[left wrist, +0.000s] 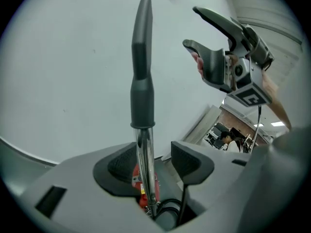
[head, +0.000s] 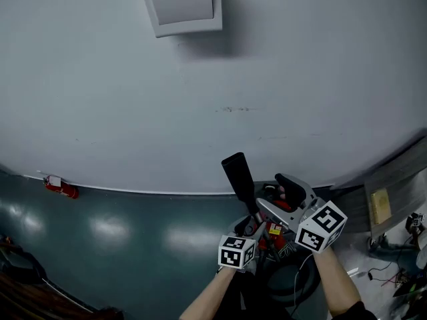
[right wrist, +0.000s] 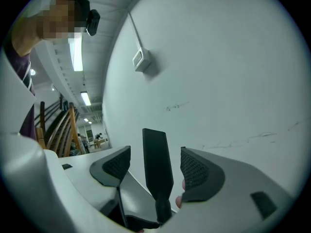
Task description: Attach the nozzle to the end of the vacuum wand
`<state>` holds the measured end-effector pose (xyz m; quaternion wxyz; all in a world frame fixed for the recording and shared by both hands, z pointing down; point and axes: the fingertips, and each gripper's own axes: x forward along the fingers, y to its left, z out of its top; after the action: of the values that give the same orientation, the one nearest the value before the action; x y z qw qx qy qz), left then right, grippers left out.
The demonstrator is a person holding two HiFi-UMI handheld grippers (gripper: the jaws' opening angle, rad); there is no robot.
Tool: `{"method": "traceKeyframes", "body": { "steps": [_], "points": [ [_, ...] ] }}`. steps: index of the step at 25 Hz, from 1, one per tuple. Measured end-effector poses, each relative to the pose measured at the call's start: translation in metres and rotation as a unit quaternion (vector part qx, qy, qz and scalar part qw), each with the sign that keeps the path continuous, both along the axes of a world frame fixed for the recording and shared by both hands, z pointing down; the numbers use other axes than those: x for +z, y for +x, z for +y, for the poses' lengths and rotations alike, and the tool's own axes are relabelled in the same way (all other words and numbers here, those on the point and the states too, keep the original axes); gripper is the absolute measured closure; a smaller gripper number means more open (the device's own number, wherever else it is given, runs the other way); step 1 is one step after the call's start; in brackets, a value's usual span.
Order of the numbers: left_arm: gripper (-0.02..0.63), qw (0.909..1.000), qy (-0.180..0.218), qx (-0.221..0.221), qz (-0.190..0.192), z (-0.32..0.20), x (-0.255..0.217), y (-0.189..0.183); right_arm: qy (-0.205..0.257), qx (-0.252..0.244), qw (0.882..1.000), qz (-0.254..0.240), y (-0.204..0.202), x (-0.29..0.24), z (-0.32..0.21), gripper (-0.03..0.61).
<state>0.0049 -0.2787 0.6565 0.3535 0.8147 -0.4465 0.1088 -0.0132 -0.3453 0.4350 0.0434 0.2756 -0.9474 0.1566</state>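
The black flat-tipped nozzle [head: 239,175] stands upright on the chrome wand [left wrist: 146,164], in front of the pale wall. In the left gripper view the nozzle [left wrist: 142,57] sits on the tube's top end. My left gripper [left wrist: 154,161] is open around the chrome tube, with a gap at the right pad. My right gripper [left wrist: 190,27] hangs open to the right of the nozzle, level with it, holding nothing. In its own view the nozzle [right wrist: 156,164] shows between the spread jaws of the right gripper [right wrist: 155,166] with clear space on both sides. The red vacuum body [head: 273,235] lies below both grippers.
A white wall box [head: 183,5] hangs high on the wall. A red fire extinguisher [head: 60,187] lies on the dark floor at the wall's foot, left. A black hose [head: 293,285] loops by the vacuum. Cardboard [head: 380,205] and cables lie at the right.
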Motion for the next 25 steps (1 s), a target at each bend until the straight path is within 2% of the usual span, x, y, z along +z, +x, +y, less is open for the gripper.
{"method": "traceKeyframes", "body": {
  "steps": [5,6,8,9,11,17,21,25],
  "points": [
    [0.400,0.9997,0.023,-0.002,-0.010,0.021,-0.045,-0.008,-0.025,0.034,0.997,-0.065,0.034,-0.018,0.024,0.269],
    [0.402,0.9995,0.029,-0.007,-0.007,0.025,-0.055,-0.010,-0.025,0.045,0.996,-0.076,0.041,-0.022,0.029,0.309],
    [0.436,0.9987,0.048,-0.019,-0.001,0.030,-0.081,-0.014,-0.022,0.068,0.993,-0.095,0.055,-0.028,0.039,0.434],
    [0.454,0.9977,0.064,-0.025,0.001,0.032,-0.096,-0.016,-0.023,0.077,0.991,-0.104,0.062,-0.030,0.044,0.473],
    [0.487,0.9940,0.104,-0.033,-0.002,0.036,-0.130,-0.017,-0.030,0.089,0.988,-0.123,0.072,-0.033,0.055,0.508],
    [0.606,0.9753,0.217,-0.039,-0.008,0.054,-0.226,-0.014,-0.051,0.110,0.978,-0.168,0.086,-0.039,0.090,0.545],
    [0.609,0.9681,0.245,-0.054,-0.003,0.058,-0.259,-0.020,-0.056,0.113,0.974,-0.188,0.085,-0.044,0.103,0.557],
    [0.610,0.9663,0.250,-0.061,0.008,0.055,-0.270,-0.025,-0.056,0.116,0.974,-0.188,0.081,-0.043,0.106,0.560]
  ]
}}
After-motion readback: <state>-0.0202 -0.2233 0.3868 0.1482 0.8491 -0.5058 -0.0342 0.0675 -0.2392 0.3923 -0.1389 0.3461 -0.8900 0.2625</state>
